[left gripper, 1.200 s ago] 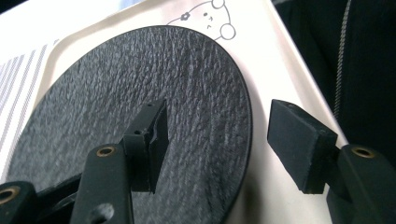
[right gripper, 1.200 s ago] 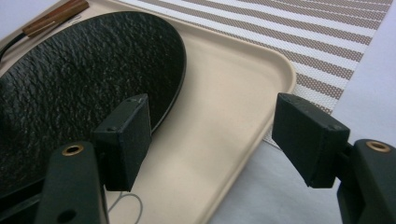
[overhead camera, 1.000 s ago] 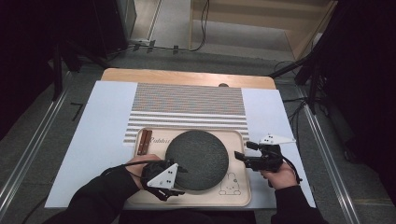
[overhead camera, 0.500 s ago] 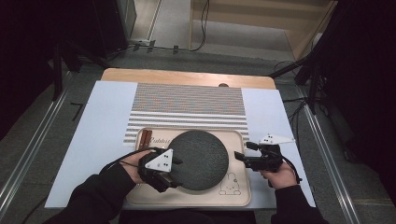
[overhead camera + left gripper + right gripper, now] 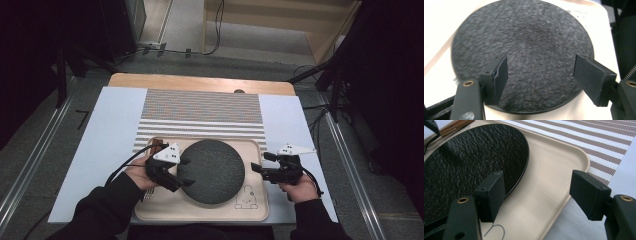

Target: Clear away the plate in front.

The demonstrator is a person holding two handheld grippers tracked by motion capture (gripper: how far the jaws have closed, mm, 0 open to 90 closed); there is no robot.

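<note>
A dark grey round disc (image 5: 212, 170) with a rough surface lies flat on a beige tray (image 5: 200, 212). My left gripper (image 5: 186, 172) hovers at the disc's left edge and points across it. In the left gripper view the disc (image 5: 524, 45) spreads out beyond the left gripper (image 5: 541, 60), whose jaws have just been opening and grip nothing. My right gripper (image 5: 261, 162) stands open at the tray's right rim. In the right gripper view the right gripper (image 5: 537, 176) has one jaw over the tray (image 5: 549, 182) near the disc (image 5: 469, 157) and the other outside the rim.
A brown-and-white striped mat (image 5: 200, 115) lies beyond the tray on a white sheet (image 5: 110, 130) that covers the wooden table (image 5: 200, 82). Brown sticks (image 5: 155, 145) lie at the tray's far left corner. A small rabbit drawing (image 5: 245, 200) marks the tray's near right.
My left gripper has moved away from the person along the disc's left edge, and its jaws have spread a little wider. The right gripper has not moved.
</note>
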